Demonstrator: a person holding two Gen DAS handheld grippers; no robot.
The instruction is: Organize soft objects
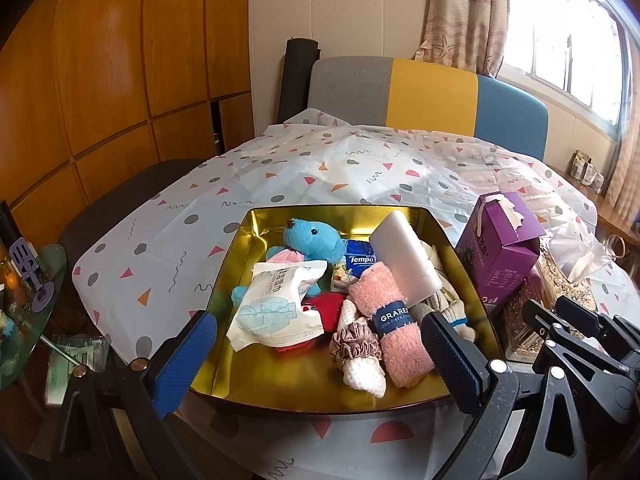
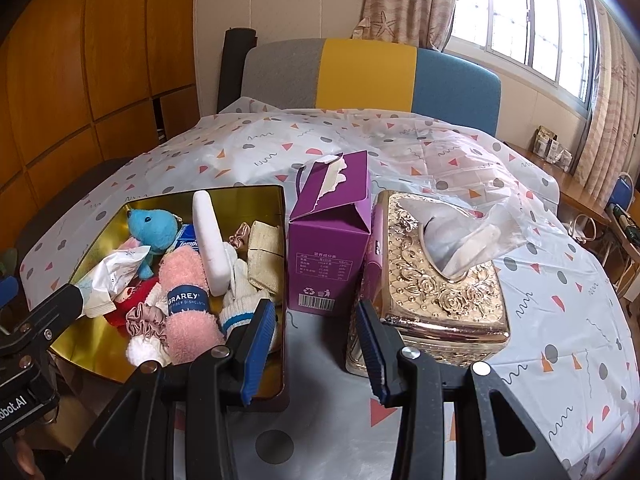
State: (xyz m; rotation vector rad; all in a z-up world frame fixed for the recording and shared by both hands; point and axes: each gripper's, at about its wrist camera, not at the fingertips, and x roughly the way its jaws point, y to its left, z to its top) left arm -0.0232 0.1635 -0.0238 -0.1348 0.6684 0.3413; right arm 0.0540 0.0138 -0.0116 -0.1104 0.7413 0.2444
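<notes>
A gold tin tray holds the soft things: a blue plush toy, a white wipes pack, a pink rolled cloth with a dark label, a white foam block, a mauve scrunchie, a blue tissue pack and knit gloves. My left gripper hovers over the tray's near edge, open wide, nothing between its blue pads. My right gripper is open above the tablecloth, to the right of the tray, and holds nothing.
A purple carton with a torn top stands right of the tray. A gold embossed tissue box sits beside it under a clear plastic bag. A patterned tablecloth covers the table; a chair stands behind.
</notes>
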